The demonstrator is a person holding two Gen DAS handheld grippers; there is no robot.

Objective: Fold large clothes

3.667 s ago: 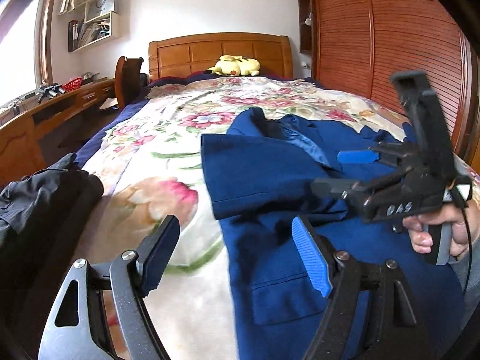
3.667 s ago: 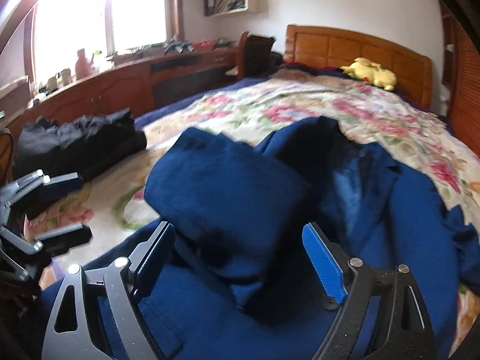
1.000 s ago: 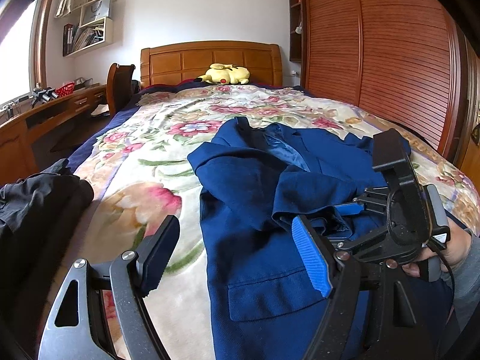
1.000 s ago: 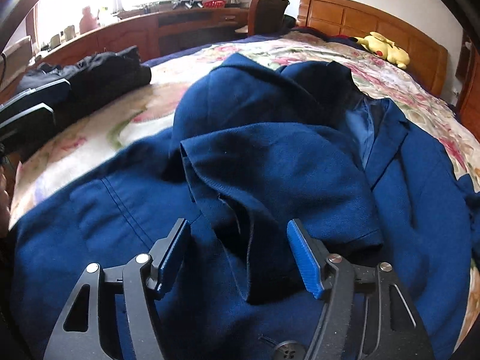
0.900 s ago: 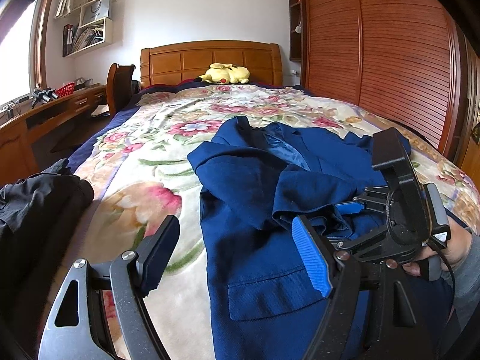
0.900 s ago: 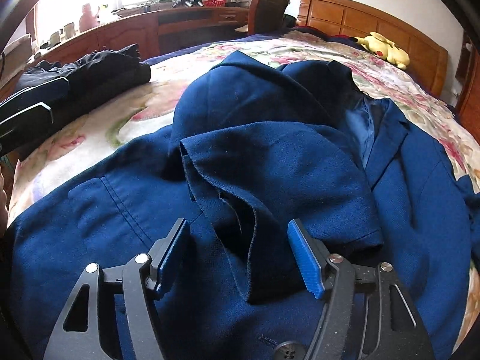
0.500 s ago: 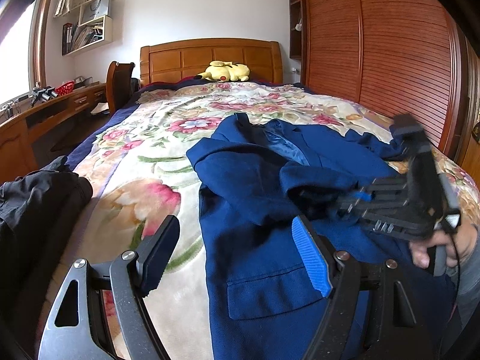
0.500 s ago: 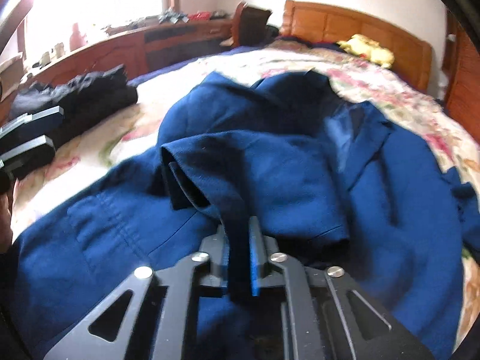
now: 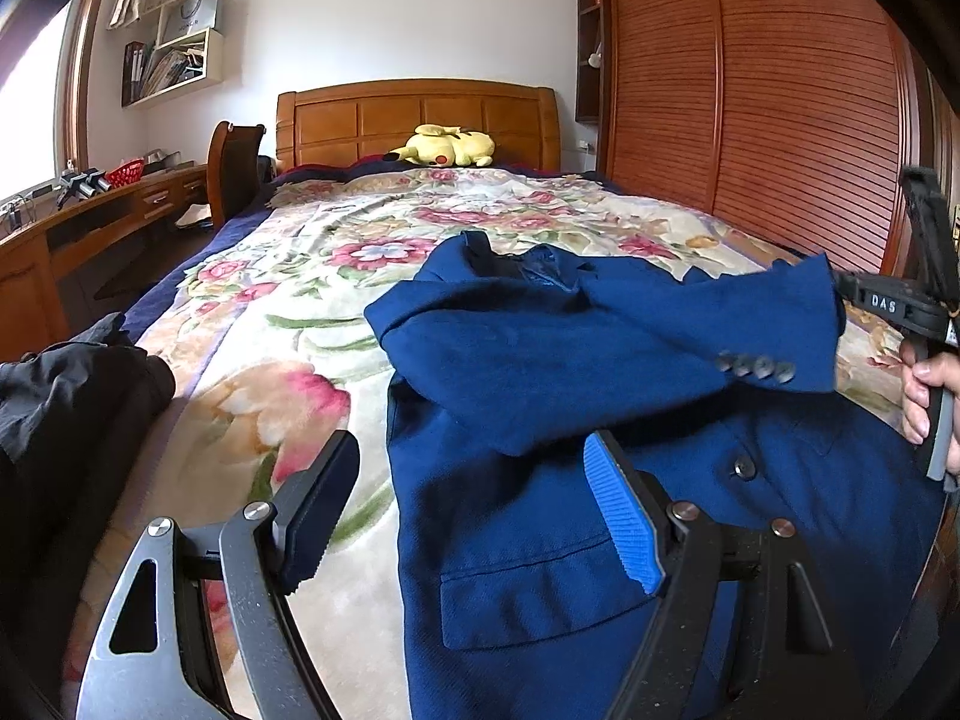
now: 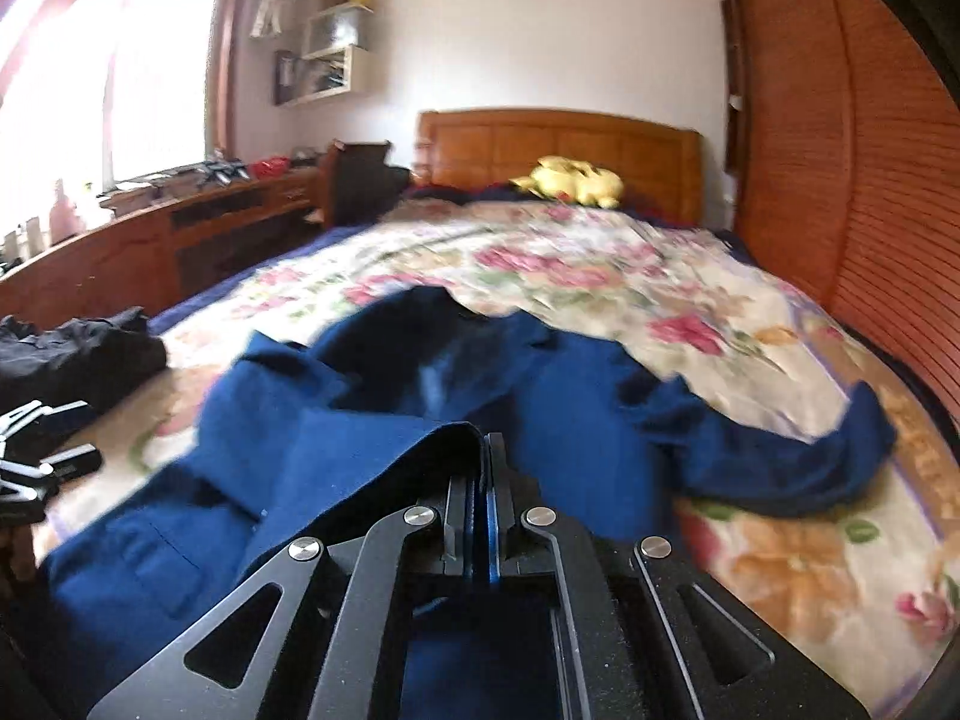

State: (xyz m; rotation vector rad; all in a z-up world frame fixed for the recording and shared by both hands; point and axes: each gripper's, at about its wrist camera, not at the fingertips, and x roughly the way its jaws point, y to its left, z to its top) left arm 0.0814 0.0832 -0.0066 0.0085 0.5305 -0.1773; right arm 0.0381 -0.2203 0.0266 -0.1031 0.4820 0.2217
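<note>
left gripper (image 9: 471, 516): jaws wide apart, nothing in them, over the jacket's near hem
right gripper (image 10: 485, 468): clamped on the sleeve (image 9: 750, 324), cuff lifted off the bed
blue jacket (image 9: 540, 510): spread over the bed's near right part
bed (image 9: 288, 324): plush toy (image 9: 447, 147) by the headboard

A floral blanket (image 9: 288, 312) covers the bed, with a yellow plush (image 9: 444, 147) lying against the wooden headboard (image 9: 414, 120). Dark clothes (image 9: 66, 396) sit at the bed's left edge. A chair (image 9: 231, 171) stands beside a long tabletop (image 9: 90, 219); wall shelves (image 9: 174, 54) hang above, louvred wardrobe doors (image 9: 750, 96) on the right.
</note>
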